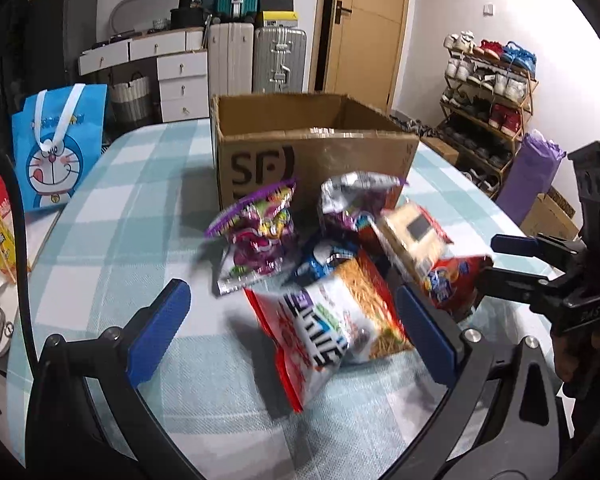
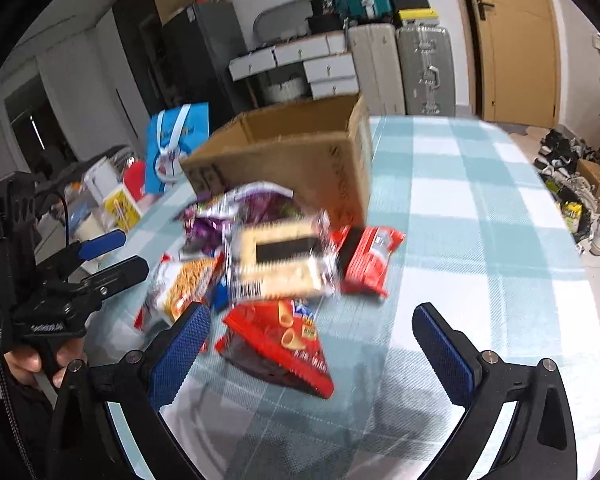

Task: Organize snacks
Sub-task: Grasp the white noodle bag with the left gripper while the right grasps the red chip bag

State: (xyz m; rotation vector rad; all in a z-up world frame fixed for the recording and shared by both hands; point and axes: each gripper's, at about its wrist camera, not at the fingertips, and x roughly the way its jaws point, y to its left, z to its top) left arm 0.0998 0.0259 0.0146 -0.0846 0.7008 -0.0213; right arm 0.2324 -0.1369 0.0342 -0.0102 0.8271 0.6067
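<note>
A pile of snack bags lies on the checked tablecloth [image 1: 120, 240] in front of an open cardboard box [image 1: 312, 148]. It holds a red-and-white noodle bag [image 1: 332, 328], a purple candy bag [image 1: 260, 236], a clear pack of cream biscuits [image 2: 280, 260], a red chip bag [image 2: 284, 344] and a small red pack [image 2: 370, 258]. My left gripper [image 1: 296, 328] is open and empty, hovering over the noodle bag. My right gripper [image 2: 320, 344] is open and empty, just above the red chip bag; it also shows in the left wrist view [image 1: 500, 260].
A blue Doraemon bag [image 1: 58, 148] stands left of the box, with small boxes [image 2: 118, 206] beside it. Suitcases [image 1: 280, 56], drawers and a door are behind; a shoe rack [image 1: 492, 92] stands to the right. The box [image 2: 292, 156] is open at the top.
</note>
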